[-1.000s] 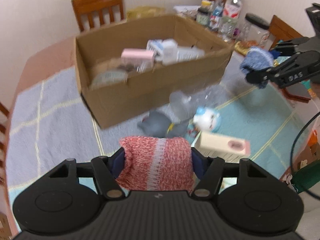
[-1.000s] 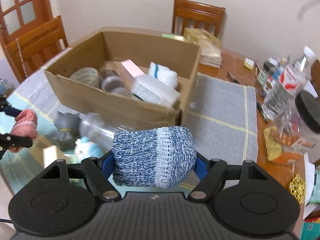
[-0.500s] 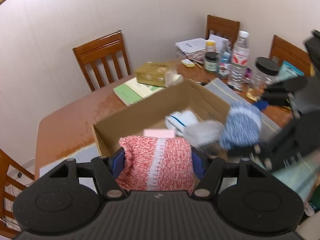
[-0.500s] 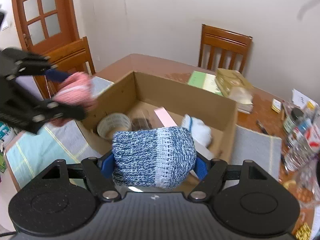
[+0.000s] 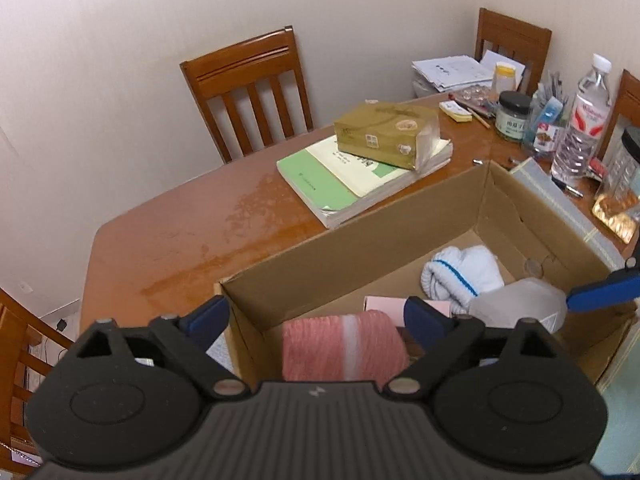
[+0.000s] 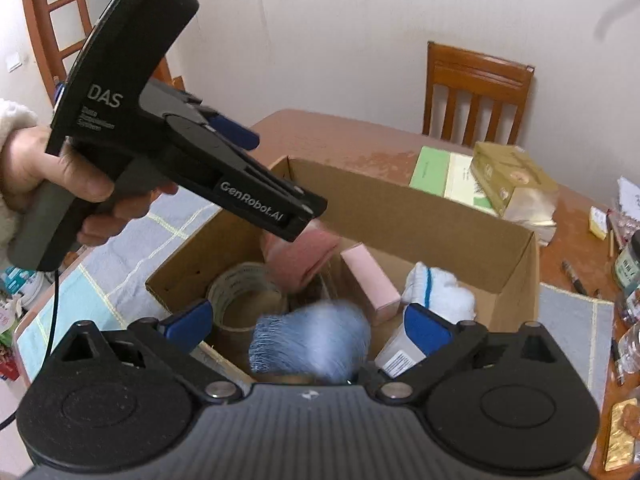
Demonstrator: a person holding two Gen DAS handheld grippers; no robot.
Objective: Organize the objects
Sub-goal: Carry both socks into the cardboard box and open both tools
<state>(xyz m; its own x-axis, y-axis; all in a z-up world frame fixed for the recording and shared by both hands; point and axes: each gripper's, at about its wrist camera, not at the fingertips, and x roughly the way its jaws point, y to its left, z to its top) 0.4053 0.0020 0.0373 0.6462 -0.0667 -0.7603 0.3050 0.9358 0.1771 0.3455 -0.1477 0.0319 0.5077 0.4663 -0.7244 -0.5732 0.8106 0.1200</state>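
Both jaws opening: left hand-held gripper [image 5: 312, 314] clear of pink sock roll [image 5: 344, 346], right hand-held gripper [image 6: 310, 322] clear of blue sock roll [image 6: 310, 344], both over cardboard box [image 5: 360, 248]. Risk: blue roll clips the near wall and bounces onto the counter [image 5: 168, 236].

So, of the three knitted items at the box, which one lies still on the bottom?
The white knitted item with the blue stripe, in the cardboard box. The pink one and the blue one are blurred, just released.
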